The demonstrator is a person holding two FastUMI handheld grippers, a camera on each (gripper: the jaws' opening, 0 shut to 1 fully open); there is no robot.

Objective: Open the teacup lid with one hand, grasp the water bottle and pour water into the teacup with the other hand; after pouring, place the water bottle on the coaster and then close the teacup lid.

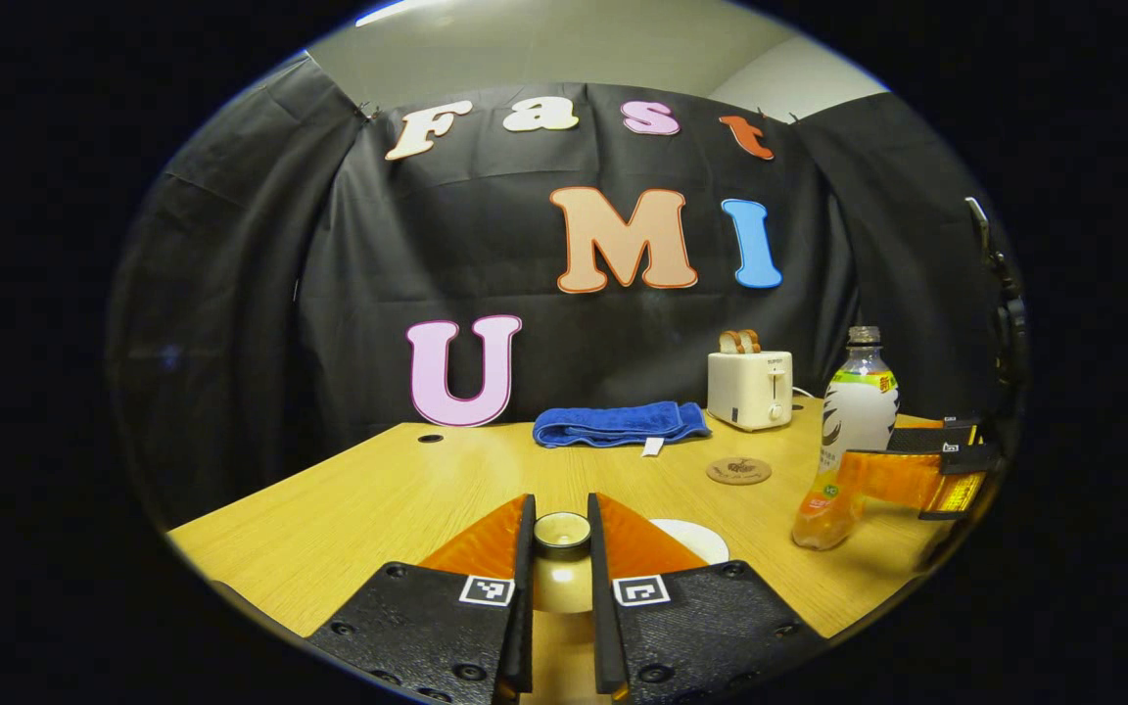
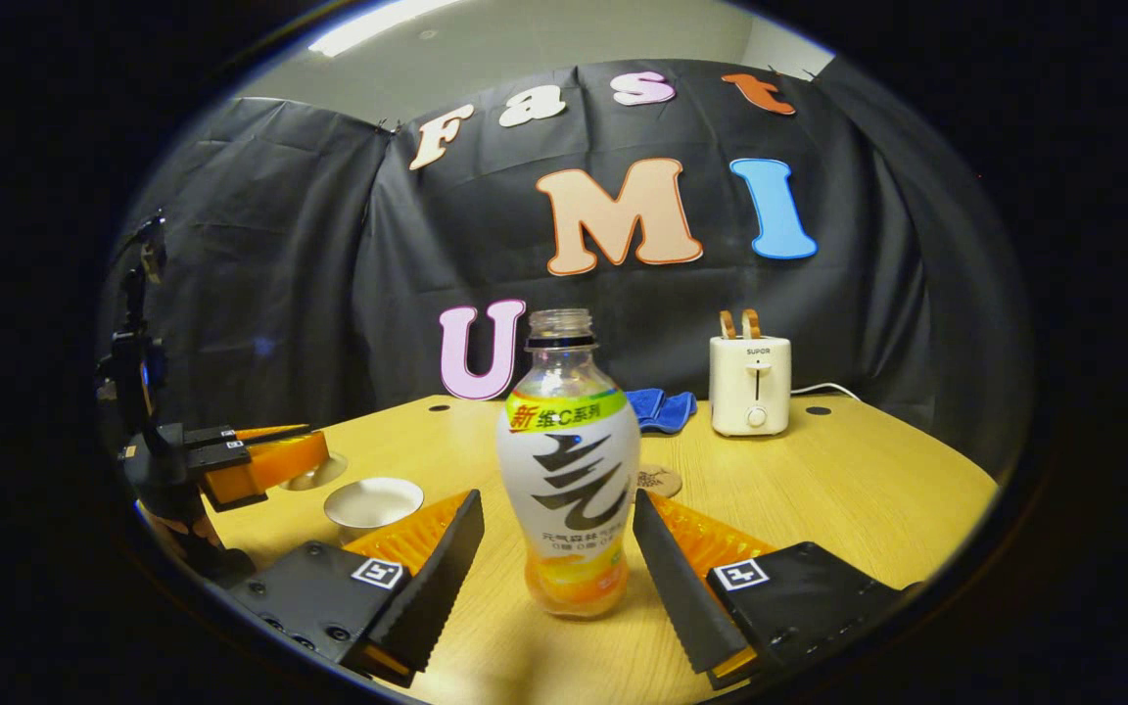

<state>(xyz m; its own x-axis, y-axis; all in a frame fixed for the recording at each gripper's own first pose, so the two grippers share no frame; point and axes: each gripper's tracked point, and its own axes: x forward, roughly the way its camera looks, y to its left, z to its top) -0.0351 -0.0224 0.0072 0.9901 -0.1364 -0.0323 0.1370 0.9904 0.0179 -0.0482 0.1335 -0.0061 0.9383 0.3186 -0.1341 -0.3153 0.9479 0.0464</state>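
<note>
My left gripper (image 1: 562, 504) is shut on the knob of the cream teacup lid (image 1: 562, 534) and holds it off the cup. The white teacup (image 2: 373, 501) stands open on the table, just right of the lifted lid (image 2: 314, 475) and the left gripper (image 2: 275, 455). The uncapped water bottle (image 2: 569, 480), with orange liquid at its base, stands upright between the spread fingers of my right gripper (image 2: 557, 499), which is open. In the left gripper view the bottle (image 1: 858, 421) is at the right with the right gripper (image 1: 902, 480) around its lower part. The round brown coaster (image 1: 738, 471) lies behind.
A cream toaster (image 2: 749, 385) with bread in its slots stands at the back of the wooden table (image 2: 848, 490). A folded blue towel (image 1: 618, 423) lies left of it. The coaster (image 2: 660, 481) peeks out just behind the bottle.
</note>
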